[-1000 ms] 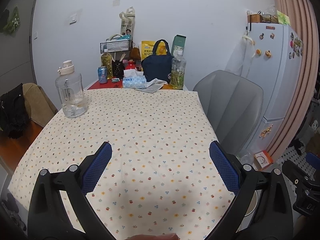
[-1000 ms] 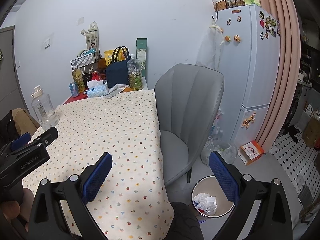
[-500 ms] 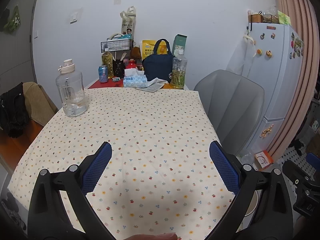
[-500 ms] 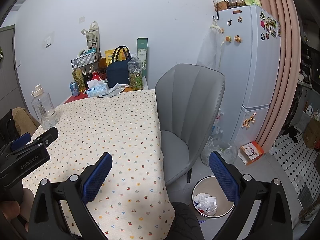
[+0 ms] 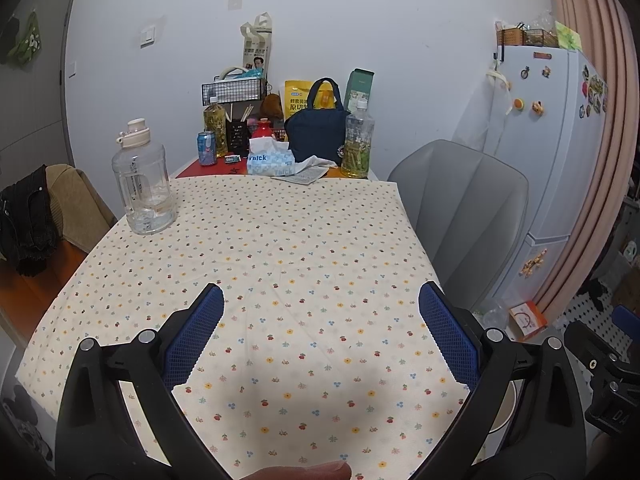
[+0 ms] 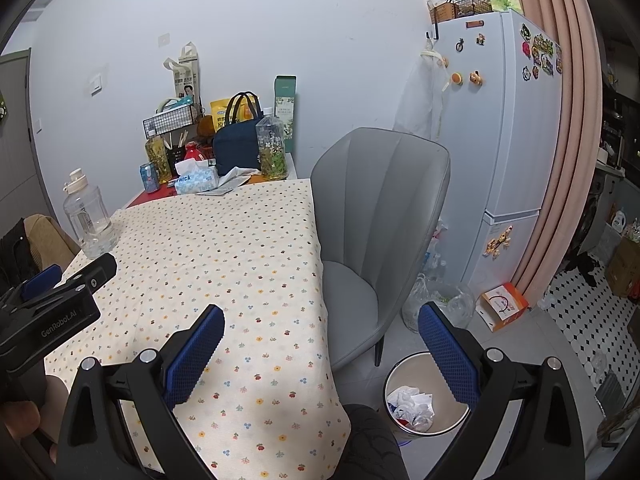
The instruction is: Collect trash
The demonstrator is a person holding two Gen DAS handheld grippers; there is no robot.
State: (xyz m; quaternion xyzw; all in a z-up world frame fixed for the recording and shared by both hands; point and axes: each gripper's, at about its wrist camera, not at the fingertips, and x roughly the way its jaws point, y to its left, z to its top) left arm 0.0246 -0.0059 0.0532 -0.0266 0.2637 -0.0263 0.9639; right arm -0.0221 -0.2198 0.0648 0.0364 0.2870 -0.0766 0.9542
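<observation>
Very little has changed over the last second: we have kept both grippers hovering above the near end of the table, and only the left view has crept slightly, so the far clutter sits a touch lower in frame. We judge from this that the tabletop in front of us is done, or that we are pausing to look for more.

Our left gripper is spread wide with nothing between its fingers, and our right gripper is likewise released and empty. The pads are blue with a fine mesh grip, set on black plastic arms.

The trash already gathered lies in the bin, a round pale tub on the grey floor, below and just ahead of the right gripper's right finger; inside it are crumpled white papers. Directly ahead of both grippers the cloth is smooth cotton, cream with small printed flowers, and we see no scraps on it.

Far ahead, at the wall end, stand a soft blue-and-white tissue pack, flat printed paper beside it, a tall clear bottle and a small can. Ahead to the left stands a big clear ribbed jug. A grey scalloped chair is ahead to the right.
</observation>
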